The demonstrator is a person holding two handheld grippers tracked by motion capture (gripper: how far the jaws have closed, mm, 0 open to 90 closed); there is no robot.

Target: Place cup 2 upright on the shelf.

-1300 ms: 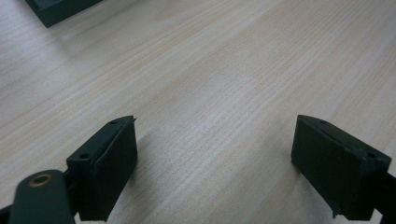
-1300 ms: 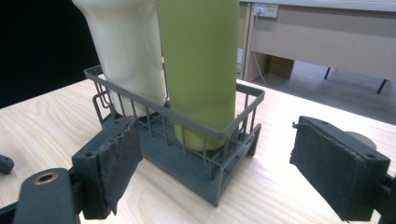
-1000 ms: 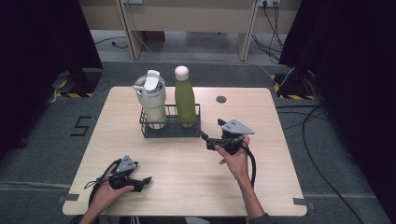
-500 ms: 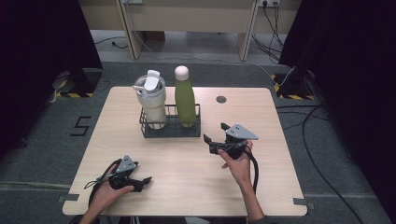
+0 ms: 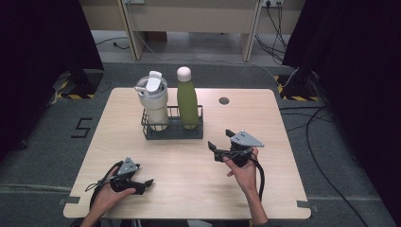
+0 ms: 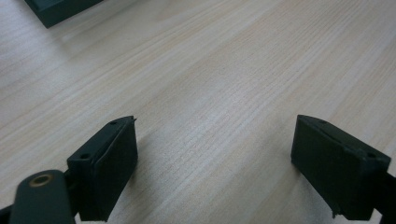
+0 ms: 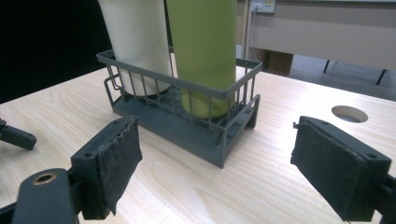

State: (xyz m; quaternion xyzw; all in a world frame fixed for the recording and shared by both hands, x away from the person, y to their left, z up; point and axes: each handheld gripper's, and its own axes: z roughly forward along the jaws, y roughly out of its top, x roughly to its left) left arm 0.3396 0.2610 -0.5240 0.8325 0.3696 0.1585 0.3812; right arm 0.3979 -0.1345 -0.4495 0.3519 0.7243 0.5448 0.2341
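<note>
Wire rack (image 5: 172, 128) of dark grey metal stands on the pale wood-grain tabletop (image 5: 283, 189) and serves as the landmark: inside it sit a cream tumbler (image 5: 153, 100) with a flip lid at its left end and a matte green bottle (image 5: 187, 100) with a rounded white cap at its right end, both upright. The right tool (image 5: 221, 142) hangs just in front of the rack's right end, jaws spread wide and empty, aimed at the green bottle (image 7: 205, 51). This looks like the approach step; the next move likely calls for closing in on the smooth cylinder. The left tool (image 5: 142, 184) rests well in front of the rack, jaws wide apart, empty.
</note>
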